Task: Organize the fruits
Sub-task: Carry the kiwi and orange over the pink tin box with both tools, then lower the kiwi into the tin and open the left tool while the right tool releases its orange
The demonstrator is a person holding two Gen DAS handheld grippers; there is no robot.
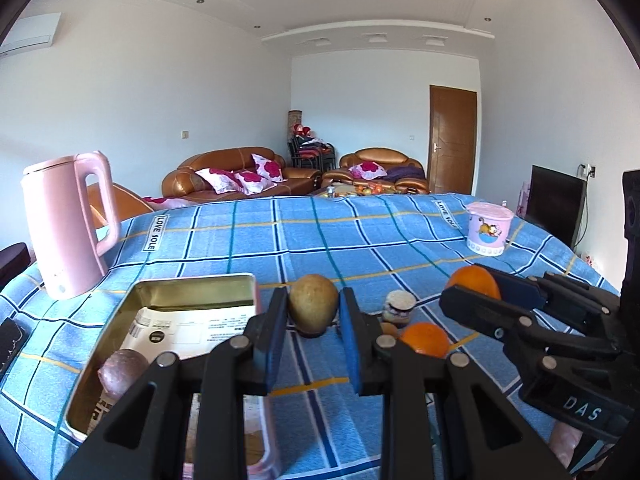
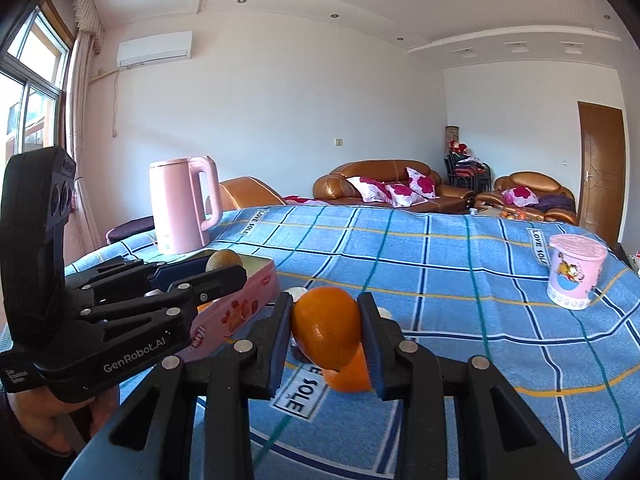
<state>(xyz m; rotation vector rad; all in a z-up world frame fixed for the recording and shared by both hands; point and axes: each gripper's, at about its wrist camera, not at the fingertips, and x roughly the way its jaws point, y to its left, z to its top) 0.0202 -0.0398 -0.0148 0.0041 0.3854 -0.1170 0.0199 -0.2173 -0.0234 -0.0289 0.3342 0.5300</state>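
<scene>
I am in a home, in its living room. Brown leather sofas (image 1: 228, 172) with flowered cushions (image 1: 248, 178) stand along the far wall, beside a wooden door (image 1: 452, 140). An air conditioner (image 2: 154, 49) hangs near a curtained window (image 2: 32, 80), and a pink kettle (image 1: 66, 228) stands on my checked desk cloth (image 1: 360, 232).

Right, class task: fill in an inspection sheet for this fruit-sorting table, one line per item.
Surface: table under a blue checked cloth.
Job's things: open tin holding a brown fruit; one orange on the cloth.
Clutter: pink kettle, pink cup, small jar.
Grippers: left claw shut on a kiwi; right claw shut on an orange.
Cables: nothing seen on the table.
Surroundings: sofas, door.
</scene>
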